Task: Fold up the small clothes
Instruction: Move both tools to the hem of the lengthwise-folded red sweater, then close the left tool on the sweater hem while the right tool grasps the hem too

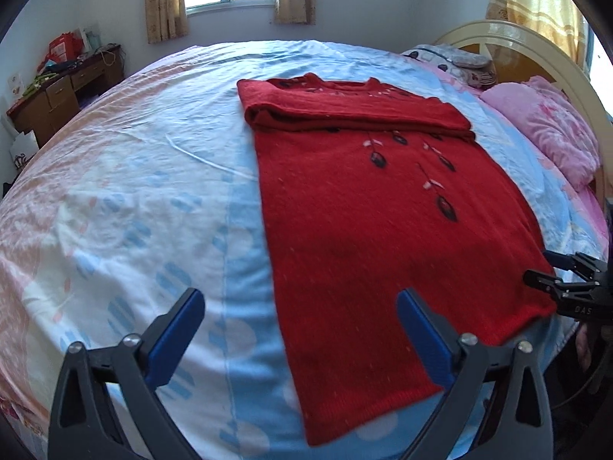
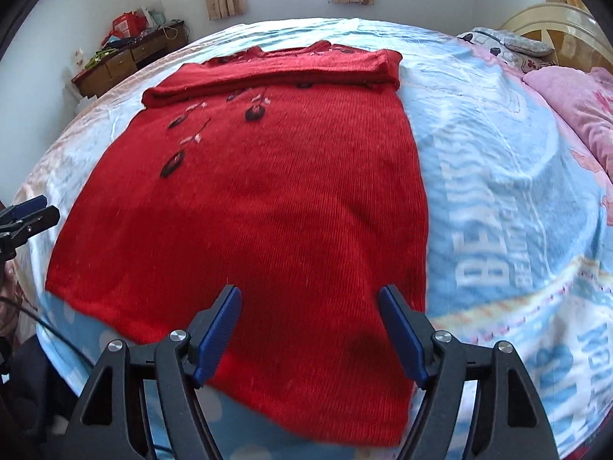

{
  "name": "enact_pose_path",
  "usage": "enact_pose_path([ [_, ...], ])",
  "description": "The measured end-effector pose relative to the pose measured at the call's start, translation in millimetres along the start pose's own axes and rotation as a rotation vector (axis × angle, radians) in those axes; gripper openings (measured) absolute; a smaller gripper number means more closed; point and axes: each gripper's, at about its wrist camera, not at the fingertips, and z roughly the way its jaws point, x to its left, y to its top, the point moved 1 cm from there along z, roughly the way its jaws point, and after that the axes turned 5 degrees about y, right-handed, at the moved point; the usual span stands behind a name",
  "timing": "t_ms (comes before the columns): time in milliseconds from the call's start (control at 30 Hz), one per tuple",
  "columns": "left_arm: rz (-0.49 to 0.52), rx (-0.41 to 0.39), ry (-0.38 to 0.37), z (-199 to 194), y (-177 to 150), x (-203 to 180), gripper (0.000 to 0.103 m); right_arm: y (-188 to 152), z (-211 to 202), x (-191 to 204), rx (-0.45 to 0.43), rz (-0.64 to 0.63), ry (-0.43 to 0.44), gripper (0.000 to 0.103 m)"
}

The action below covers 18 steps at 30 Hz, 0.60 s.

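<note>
A red knitted sweater (image 1: 360, 207) with dark leaf embroidery lies flat on the bed, its sleeves folded across the chest in a band at the far end (image 2: 276, 69). My left gripper (image 1: 300, 299) hangs open above the sweater's near left hem corner, its blue pads wide apart with nothing pressed between them. My right gripper (image 2: 310, 291) is open too, hovering over the hem (image 2: 306, 383) near the sweater's right side. Each gripper shows in the other's view: the right gripper (image 1: 551, 276) by the hem's right corner, the left gripper (image 2: 34, 211) at the left edge.
The bed sheet (image 1: 145, 199) is light blue, white and pink, with large lettering (image 2: 494, 245) right of the sweater. Pink pillows (image 1: 551, 130) and a cream headboard (image 1: 536, 38) lie at the right. A cluttered wooden desk (image 1: 65, 92) stands by the far left wall under a curtained window.
</note>
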Motion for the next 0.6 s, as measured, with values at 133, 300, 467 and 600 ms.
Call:
enact_pose_path([
  [133,-0.013,0.032,-0.042,1,-11,0,0.087,-11,-5,0,0.01,-0.005,-0.004,0.075],
  [300,-0.055,0.099,-0.097,8,-23,2,0.067,-19,-9,-1,0.006,0.0,-0.009,0.075],
  [467,-0.084,0.122,-0.109,8,-33,3,0.057,-23,-11,-5,-0.007,0.011,0.002,0.075],
  [600,-0.061,0.132,-0.122,5,-38,-4,0.043,-23,-12,-7,-0.013,0.017,0.009,0.075],
])
